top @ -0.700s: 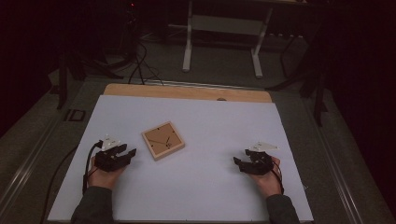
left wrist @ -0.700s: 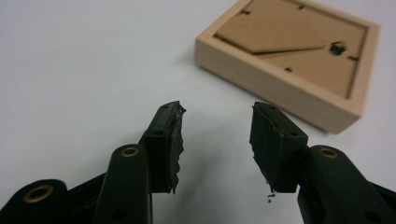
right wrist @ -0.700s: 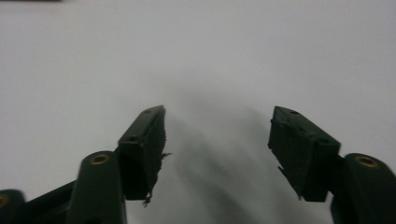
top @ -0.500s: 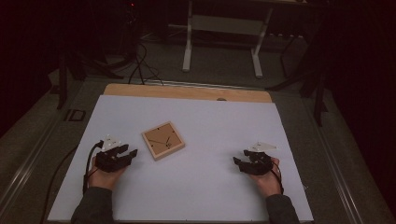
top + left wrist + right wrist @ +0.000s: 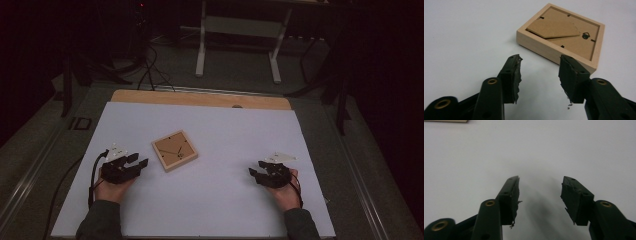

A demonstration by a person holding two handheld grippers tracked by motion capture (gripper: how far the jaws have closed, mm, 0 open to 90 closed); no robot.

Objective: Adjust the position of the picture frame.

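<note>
The wooden frame (image 5: 174, 150) lies back-up on the white desk (image 5: 225, 200), just ahead of the left tool (image 5: 137, 161), whose jaws are spread and empty. The right tool (image 5: 254, 173), also spread, rests well apart. To grip well, straddle the near rim squarely before squeezing.

Dim high view, dark surroundings beyond the pale desk (image 5: 225, 195); gripper views brighter, soft shadows, jaws slightly blurred.

Picture frame (image 5: 564, 37) lies face-down, its front hidden; its 3 o'clock corner is cut by the left gripper view's edge. Background stand (image 5: 239, 30) fades into darkness at 12 o'clock.
</note>
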